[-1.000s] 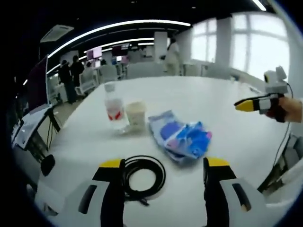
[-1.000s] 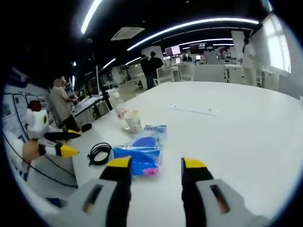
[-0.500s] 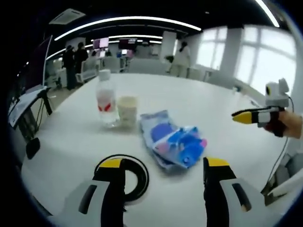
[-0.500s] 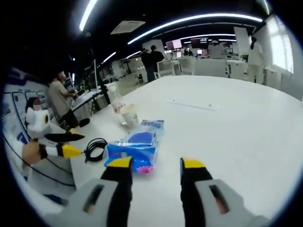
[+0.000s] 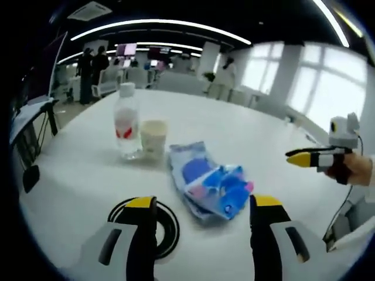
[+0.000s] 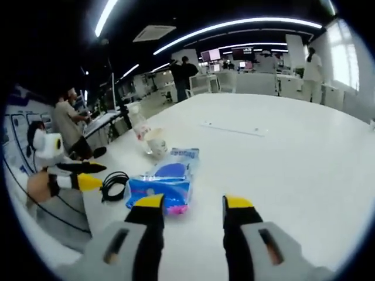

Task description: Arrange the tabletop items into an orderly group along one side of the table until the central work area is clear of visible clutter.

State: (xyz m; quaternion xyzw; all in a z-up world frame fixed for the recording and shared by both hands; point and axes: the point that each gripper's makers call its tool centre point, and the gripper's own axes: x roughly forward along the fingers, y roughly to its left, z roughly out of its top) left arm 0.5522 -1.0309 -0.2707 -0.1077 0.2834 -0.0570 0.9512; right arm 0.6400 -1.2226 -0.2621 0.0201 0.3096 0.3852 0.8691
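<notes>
Left claw (image 5: 199,205) has its yellow-tipped jaws spread, empty, hovering low over the near edge of the white counter (image 5: 258,134). The coiled black cable (image 5: 164,225) lies flat right under its left jaw, partly hidden by it. Just past the jaws sits the crumpled blue-and-white plastic snack bag (image 5: 210,182), lying flat. Behind that is the clear plastic water bottle with red label and white cap (image 5: 126,127), upright, and the pale paper cup (image 5: 153,138) just beside it, possibly touching, can't tell.

Right claw (image 6: 193,204) also has its jaws spread, nothing between them, aimed at the near end of the same bag (image 6: 161,182). Cable (image 6: 113,184) is left of the bag, near the counter edge; bottle (image 6: 138,124) and cup (image 6: 156,142) are further back. A thin white strip (image 6: 233,128) lies alone, well apart from the rest, out on the open counter.

Step judgement: early, approach phase, nothing gripped yet. Four items are already loosely bunched along one side; the strip is the stray. Next move likely: left claw drops onto the cable, needs a jaw under or around the loops since it lies flat; or right claw pinches the bag edge and slides it in line with the cup.
</notes>
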